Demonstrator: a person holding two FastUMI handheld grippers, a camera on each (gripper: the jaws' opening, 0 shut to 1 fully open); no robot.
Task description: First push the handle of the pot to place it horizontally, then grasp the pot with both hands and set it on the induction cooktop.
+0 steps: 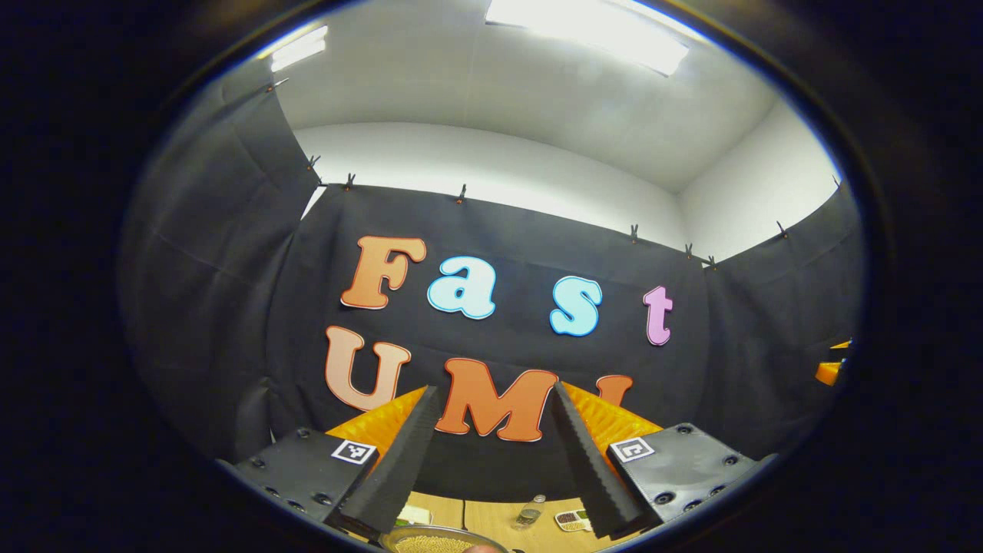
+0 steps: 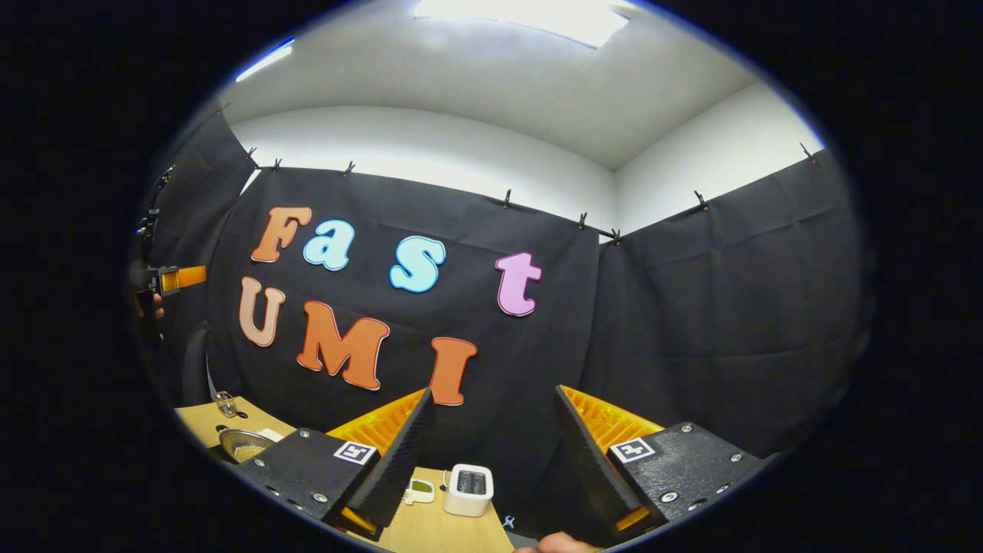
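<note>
The left hand-held gripper (image 1: pixel 495 461) is raised and aimed at the booth wall, its jaws spread apart with nothing between them. The right hand-held gripper (image 2: pixel 491 468) is the same: released, jaws wide, gripping nothing. Both ride well above the worktop (image 1: pixel 491 518), so neither is touching anything yet.

Just below the left hand-held gripper's fingertips, a round metal rim with a grainy fill peeks up, which I take to be the pot (image 1: pixel 438 541) (its handle is out of view, so I cannot tell how it lies). In the right gripper view the same rim (image 2: pixel 242 444) sits far off to the left, low beside that gripper's left finger. A small white box (image 2: pixel 468 489) stands on the worktop between and beyond the right jaws, and a small glass jar (image 1: pixel 530 513) lies ahead of the left ones. I cannot make out an induction cooktop.

The risk from here, as I judge it, is the blind descent: with both cameras tilted up, the handle may be struck off-centre, spinning or tipping the pot and spilling its fill. A careless sweep could also knock the jar or the white box.
</note>
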